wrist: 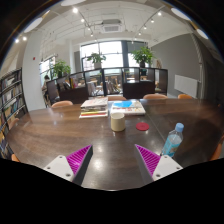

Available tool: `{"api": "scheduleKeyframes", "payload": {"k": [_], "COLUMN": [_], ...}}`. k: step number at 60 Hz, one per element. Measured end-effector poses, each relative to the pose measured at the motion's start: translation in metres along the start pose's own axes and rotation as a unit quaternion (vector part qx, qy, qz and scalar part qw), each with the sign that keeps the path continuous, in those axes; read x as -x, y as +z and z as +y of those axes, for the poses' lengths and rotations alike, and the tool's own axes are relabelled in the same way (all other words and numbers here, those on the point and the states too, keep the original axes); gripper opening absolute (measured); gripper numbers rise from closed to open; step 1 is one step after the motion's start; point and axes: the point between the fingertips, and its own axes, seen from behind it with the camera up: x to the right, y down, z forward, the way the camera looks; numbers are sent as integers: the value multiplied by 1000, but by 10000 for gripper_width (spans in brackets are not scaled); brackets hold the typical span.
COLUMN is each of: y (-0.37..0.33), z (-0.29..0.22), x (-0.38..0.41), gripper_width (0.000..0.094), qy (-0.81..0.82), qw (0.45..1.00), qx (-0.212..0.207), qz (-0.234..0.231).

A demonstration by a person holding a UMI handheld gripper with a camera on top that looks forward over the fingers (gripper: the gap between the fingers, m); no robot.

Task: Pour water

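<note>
A white cup [118, 121] stands on the dark wooden table [60, 135], beyond my fingers and about midway between them. A clear plastic water bottle [172, 140] with a blue label stands to the right, just beyond the right finger [149, 158]. A small red lid [142, 127] lies on the table between cup and bottle. My gripper [113, 160] is open and empty, its purple pads spread wide above bare table, well short of the cup.
Books and papers [110, 106] lie on the far side of the table. Chairs [63, 104] stand along the far edge. A bookshelf [9, 100] is at the left; plants and windows are at the back of the room.
</note>
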Motion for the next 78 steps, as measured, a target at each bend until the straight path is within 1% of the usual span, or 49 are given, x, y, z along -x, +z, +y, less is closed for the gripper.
{"api": "scheduleKeyframes", "payload": {"k": [5, 8, 9, 12, 17, 22, 28, 33, 40, 43, 48, 49, 50, 51, 52, 54, 57, 59, 63, 64, 65, 66, 69, 70, 74, 78], "y": [-3, -8, -1, 0, 5, 14, 39, 64, 101, 113, 132, 133, 136, 138, 140, 140, 140, 140, 141, 141, 141, 140, 138, 138, 138, 140], "z": [11, 27, 17, 48, 65, 71, 71, 61, 47, 40, 37, 37, 37, 37, 36, 34, 35, 33, 34, 34, 29, 30, 31, 32, 33, 33], "x": [-27, -59, -52, -112, -171, -213, -241, -254, -264, -266, -266, -267, -267, -268, -267, -270, -271, -267, -264, -264, -270, -269, -266, -265, -264, -263], "gripper_width": [852, 853, 854, 857, 851, 854, 854, 850, 833, 790, 672, 638, 591, 521, 485, 484, 469, 441, 414, 392, 392, 366, 365, 340, 339, 339], "qy": [8, 14, 18, 25, 36, 32, 22, 8, -2, -4, -7, -9, -10, -10, -9, -6, -7, -9, -8, -9, -10, -11, -18, -21, -33, -34], "qw": [1000, 999, 998, 997, 993, 991, 990, 991, 992, 992, 993, 993, 993, 993, 993, 992, 992, 992, 993, 993, 993, 993, 993, 993, 992, 993], "qx": [0, 3, 5, 5, 3, 1, -7, -19, -47, -59, -69, -70, -73, -75, -79, -87, -84, -84, -84, -85, -86, -87, -87, -85, -82, -68], "qz": [26, 47, 54, 75, 108, 127, 136, 130, 120, 110, 94, 92, 92, 91, 86, 89, 92, 93, 87, 84, 83, 82, 82, 82, 87, 92]}}
